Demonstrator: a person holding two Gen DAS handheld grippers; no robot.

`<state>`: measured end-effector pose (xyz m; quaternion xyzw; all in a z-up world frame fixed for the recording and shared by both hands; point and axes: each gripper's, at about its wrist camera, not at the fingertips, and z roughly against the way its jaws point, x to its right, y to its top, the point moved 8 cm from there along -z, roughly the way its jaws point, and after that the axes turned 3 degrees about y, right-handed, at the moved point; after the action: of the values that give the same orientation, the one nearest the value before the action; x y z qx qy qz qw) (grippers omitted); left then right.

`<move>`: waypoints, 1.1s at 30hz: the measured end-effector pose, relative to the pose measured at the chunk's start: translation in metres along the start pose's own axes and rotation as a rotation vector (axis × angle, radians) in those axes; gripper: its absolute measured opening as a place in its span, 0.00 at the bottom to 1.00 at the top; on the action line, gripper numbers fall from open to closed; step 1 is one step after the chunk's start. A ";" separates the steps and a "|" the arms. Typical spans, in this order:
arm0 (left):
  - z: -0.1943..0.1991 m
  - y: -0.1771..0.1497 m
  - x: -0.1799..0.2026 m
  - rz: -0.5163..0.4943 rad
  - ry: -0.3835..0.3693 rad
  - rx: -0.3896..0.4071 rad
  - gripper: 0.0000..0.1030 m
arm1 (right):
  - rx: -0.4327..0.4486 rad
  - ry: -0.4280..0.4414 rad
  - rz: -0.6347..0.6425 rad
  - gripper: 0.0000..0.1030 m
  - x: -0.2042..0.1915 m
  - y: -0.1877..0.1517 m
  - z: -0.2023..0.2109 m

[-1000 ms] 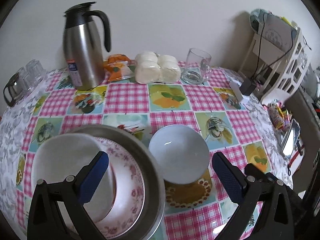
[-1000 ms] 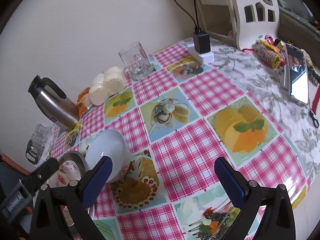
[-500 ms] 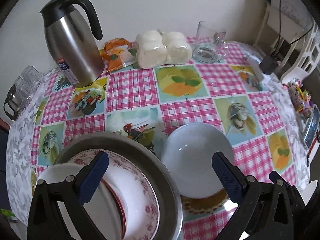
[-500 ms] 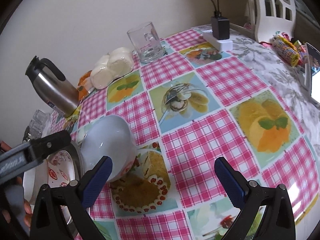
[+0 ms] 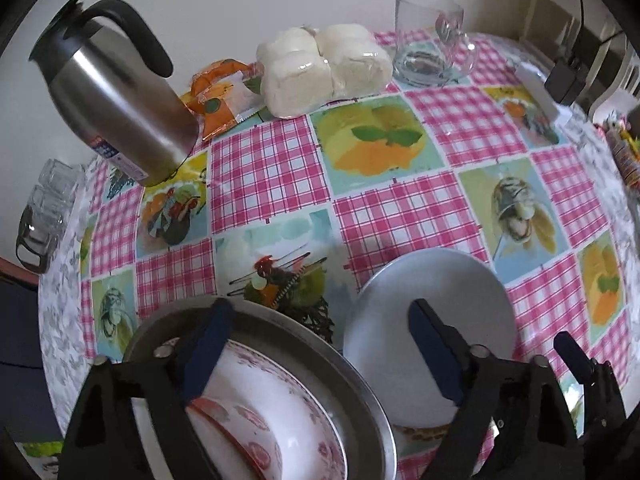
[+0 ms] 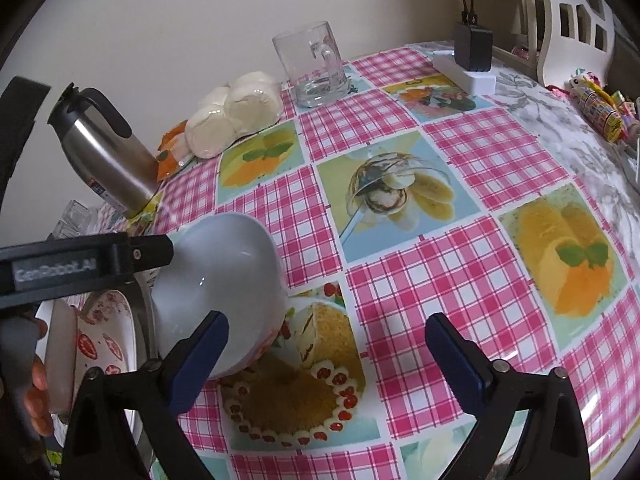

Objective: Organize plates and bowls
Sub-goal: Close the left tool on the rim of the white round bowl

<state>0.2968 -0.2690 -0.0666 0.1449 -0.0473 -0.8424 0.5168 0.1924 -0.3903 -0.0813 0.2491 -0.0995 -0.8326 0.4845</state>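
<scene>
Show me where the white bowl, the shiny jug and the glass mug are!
white bowl [image 6: 224, 276]: right wrist view, inner wall.
shiny jug [image 5: 120, 108]: left wrist view, steel body.
glass mug [image 6: 312, 68]: right wrist view, clear side.

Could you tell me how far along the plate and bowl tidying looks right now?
Done: a floral plate already sits in the metal pan. In hand: the left gripper, jaws closing, spans the pan rim and the white bowl, gripping neither. Left: the bowl stands alone on the tablecloth.

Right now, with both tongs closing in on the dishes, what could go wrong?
1. The left tongs straddle the metal pan's rim and the white bowl; closing, they may pinch both or neither.
2. The right tongs have one finger at that bowl's wall; they could tip it.
</scene>
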 end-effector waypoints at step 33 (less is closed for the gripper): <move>-0.040 -0.006 0.027 -0.061 -0.029 -0.149 0.26 | -0.019 0.164 -0.055 0.20 -0.023 -0.006 -0.022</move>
<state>0.2920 -0.2874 -0.1114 0.0951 0.0127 -0.8609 0.4996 0.2082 -0.3660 -0.0958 0.3145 -0.0447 -0.8233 0.4703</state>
